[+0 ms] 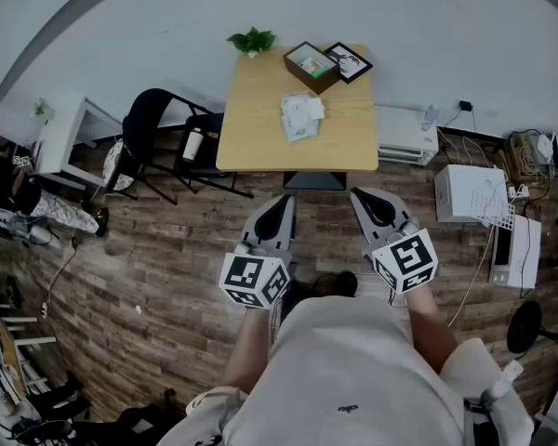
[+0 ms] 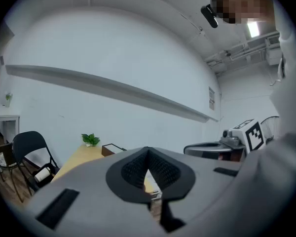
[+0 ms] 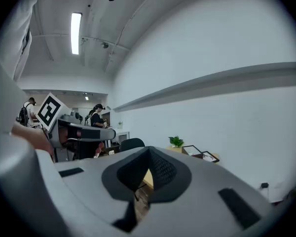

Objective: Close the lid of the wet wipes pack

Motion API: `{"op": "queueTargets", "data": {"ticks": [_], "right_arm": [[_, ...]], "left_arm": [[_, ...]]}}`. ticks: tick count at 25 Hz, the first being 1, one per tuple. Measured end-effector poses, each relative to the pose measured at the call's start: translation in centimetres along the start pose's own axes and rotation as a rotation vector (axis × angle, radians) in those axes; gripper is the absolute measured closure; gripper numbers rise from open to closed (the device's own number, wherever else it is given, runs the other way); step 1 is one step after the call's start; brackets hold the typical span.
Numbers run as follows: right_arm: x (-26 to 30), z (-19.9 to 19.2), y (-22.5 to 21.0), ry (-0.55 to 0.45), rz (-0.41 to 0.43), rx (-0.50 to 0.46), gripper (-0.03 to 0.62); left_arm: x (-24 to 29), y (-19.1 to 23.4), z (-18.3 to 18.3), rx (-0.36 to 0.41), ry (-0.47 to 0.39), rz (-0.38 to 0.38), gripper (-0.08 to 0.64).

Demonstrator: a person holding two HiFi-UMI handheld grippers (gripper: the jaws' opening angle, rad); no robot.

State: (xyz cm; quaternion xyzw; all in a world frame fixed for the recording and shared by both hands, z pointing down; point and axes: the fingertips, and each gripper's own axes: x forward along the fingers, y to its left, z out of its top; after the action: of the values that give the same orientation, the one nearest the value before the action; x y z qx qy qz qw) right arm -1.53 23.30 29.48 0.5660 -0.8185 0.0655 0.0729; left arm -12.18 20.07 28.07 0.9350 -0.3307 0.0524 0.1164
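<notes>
While the person stands back on the wood floor, left gripper (image 1: pixel 281 204) & right gripper (image 1: pixel 363 199) sit side by side near the body, jaws pressed together, nothing btwn them. Well beyond both, the wet wipes pack (image 1: pixel 299 115) lies mid-table (image 1: pixel 253 119); a plant (image 1: pixel 252 40) stands at the far edge.

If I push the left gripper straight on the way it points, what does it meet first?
Likely the table, around its near edge; only floor lies between it and the left gripper. Depth is unclear.
</notes>
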Motion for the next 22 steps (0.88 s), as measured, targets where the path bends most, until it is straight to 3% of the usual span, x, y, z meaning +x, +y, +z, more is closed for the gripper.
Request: {"op": "queueTargets", "data": {"ticks": [22], "right_arm": [[-4.2, -1.6, -1.5, -0.002, 0.006, 0.052, 0.595]], "left_arm": [[1.2, -6.4, -2.3, 0.038, 0.043, -0.041, 0.555]]}}
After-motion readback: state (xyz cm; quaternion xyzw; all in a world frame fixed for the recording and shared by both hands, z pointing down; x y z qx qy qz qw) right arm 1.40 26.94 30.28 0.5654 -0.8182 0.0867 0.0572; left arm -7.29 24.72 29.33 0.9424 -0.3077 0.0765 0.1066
